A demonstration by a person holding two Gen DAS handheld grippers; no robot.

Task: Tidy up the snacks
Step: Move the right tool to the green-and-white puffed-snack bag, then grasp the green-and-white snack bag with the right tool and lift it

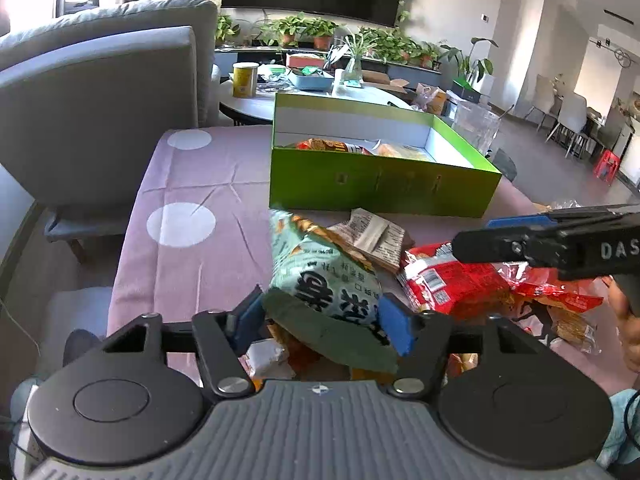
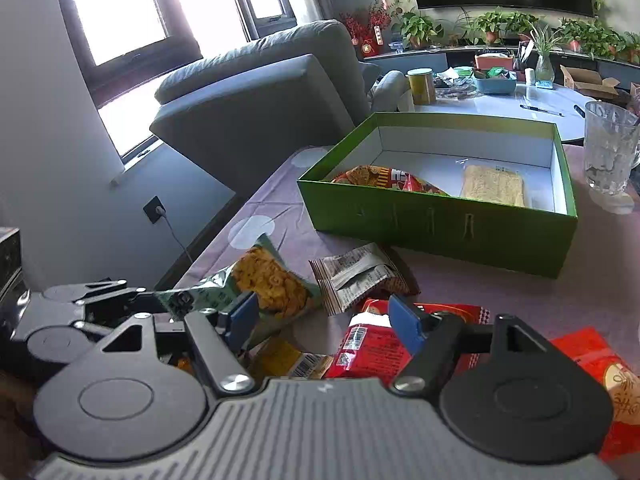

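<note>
snacks lie in a loose heap on the purple cloth (image 1: 192,184) in front of the green box (image 1: 380,180). my left claw (image 1: 320,320) has its blue pads on both sides of the pale green bag (image 1: 324,276), clenched on its lower end; the bag stands tilted up from the heap, with yellow curls printed on its far side in the right view (image 2: 268,280). just beside it lies a brown striped packet (image 2: 360,276), label side up, and a red packet (image 2: 372,344) partly under my right claw (image 2: 324,320). the right claw is released, jaws wide, hanging over the red packet with nothing pressed between the pads; from the left view it reaches in from the right edge (image 1: 520,246). a second red pack (image 2: 600,368) lies at the right. inside the box rest an orange bag (image 2: 384,180) at the near left and a flat clear-wrapped beige block (image 2: 494,184) beside it. a glass mug (image 2: 610,148) stands just right of the box.
</note>
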